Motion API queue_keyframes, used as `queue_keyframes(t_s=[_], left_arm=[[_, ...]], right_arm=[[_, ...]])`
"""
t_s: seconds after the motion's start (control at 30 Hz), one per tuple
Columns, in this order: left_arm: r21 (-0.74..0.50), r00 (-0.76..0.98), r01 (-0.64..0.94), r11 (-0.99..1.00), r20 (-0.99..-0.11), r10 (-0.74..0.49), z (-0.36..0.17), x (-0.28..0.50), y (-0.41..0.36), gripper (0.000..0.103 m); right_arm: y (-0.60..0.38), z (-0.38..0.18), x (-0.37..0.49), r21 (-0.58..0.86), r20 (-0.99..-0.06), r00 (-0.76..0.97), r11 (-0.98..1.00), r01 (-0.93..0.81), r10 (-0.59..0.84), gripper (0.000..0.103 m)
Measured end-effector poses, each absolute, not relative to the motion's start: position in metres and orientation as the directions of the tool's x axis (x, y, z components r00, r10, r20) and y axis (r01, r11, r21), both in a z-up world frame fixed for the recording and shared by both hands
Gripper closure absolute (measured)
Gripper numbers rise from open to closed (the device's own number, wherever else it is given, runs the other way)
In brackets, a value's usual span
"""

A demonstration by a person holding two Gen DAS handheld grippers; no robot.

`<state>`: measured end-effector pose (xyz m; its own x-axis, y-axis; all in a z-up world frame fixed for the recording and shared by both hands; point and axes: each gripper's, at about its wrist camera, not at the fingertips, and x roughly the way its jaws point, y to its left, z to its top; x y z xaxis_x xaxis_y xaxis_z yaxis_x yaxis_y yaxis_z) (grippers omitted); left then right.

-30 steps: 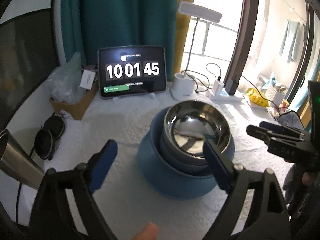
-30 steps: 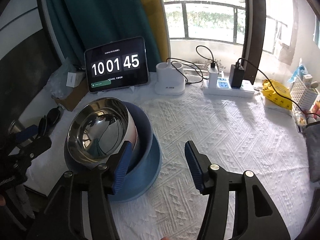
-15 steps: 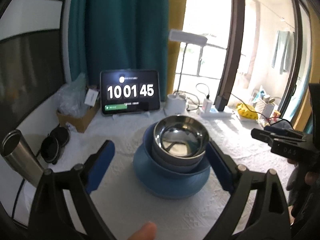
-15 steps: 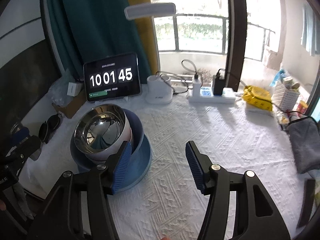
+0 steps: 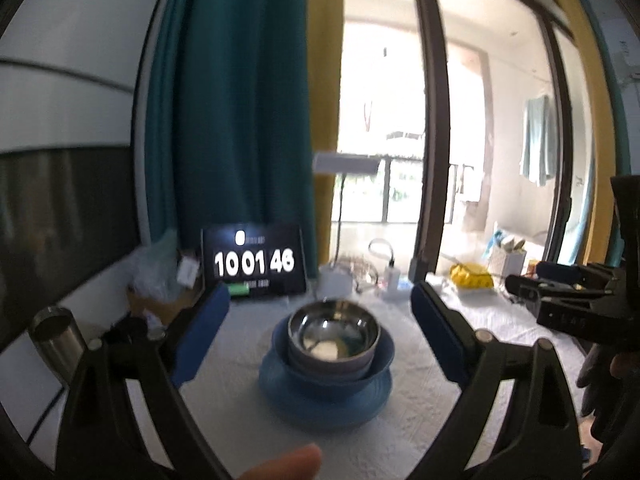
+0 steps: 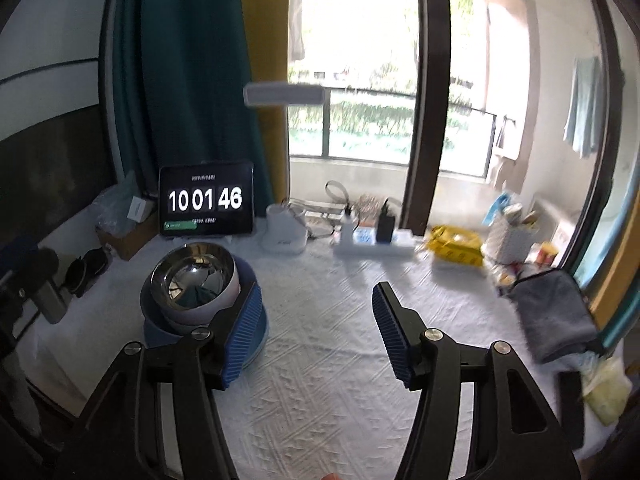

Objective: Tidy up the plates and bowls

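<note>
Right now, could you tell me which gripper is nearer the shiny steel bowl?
Probably the right gripper: steel bowl beside its left finger. Left gripper frames it from farther back.

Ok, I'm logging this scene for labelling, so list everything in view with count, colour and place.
steel bowl: 1, silver, top of the nested stack, table's left.
blue bowl: 1, blue, under the steel bowl.
blue plate: 1, blue, bottom of the stack.
tablet clock: 1, black, back left, reads 10 01 46.
desk lamp: 1, white, right of the tablet.
power strip: 1, white, back centre.
yellow packet: 1, back right.
grey cloth: 1, right edge.
steel tumbler: 1, silver, left edge.
cardboard box: 1, brown, left of the tablet.
tablecloth: 1, white.
left hand-held gripper: blue pads, open.
right hand-held gripper: blue pads, open.
</note>
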<state>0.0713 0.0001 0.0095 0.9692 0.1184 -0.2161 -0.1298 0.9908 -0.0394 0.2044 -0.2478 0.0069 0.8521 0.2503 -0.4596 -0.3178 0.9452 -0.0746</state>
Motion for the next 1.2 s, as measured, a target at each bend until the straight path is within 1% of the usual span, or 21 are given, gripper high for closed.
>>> queue_keyframes(t_s=[0.1, 0.17, 0.27, 0.53, 0.67, 1.2], left_arm=[[-0.039, 0.981, -0.135, 0.99, -0.146, 0.128, 0.017, 0.057, -0.006, 0.01], [-0.044, 0.985, -0.136, 0.99, -0.117, 0.13, 0.019, 0.051, -0.008, 0.01], [-0.032, 0.988, -0.128, 0.991, -0.088, 0.125, 0.021, 0.045, -0.012, 0.01], [-0.037, 0.99, -0.141, 0.989, -0.013, 0.141, 0.019, 0.03, -0.014, 0.01], [-0.043, 0.99, -0.137, 0.99, -0.02, 0.136, 0.013, 0.028, -0.012, 0.01], [-0.064, 0.99, -0.139, 0.988, -0.003, 0.139, 0.015, 0.014, -0.004, 0.01]], right_arm=[[-0.252, 0.014, 0.19, -0.096, -0.413, 0.878, 0.948, -0.305, 0.241, 0.041], [-0.255, 0.019, 0.181, -0.109, -0.377, 0.897, 0.95, -0.292, 0.232, 0.041], [-0.261, 0.027, 0.165, -0.12, -0.317, 0.923, 0.956, -0.268, 0.219, 0.04], [-0.28, 0.035, 0.132, -0.119, -0.197, 0.963, 0.97, -0.21, 0.184, 0.035], [-0.285, 0.034, 0.126, -0.101, -0.173, 0.97, 0.976, -0.192, 0.173, 0.034], [-0.277, 0.036, 0.118, -0.115, -0.163, 0.97, 0.972, -0.202, 0.182, 0.034]])
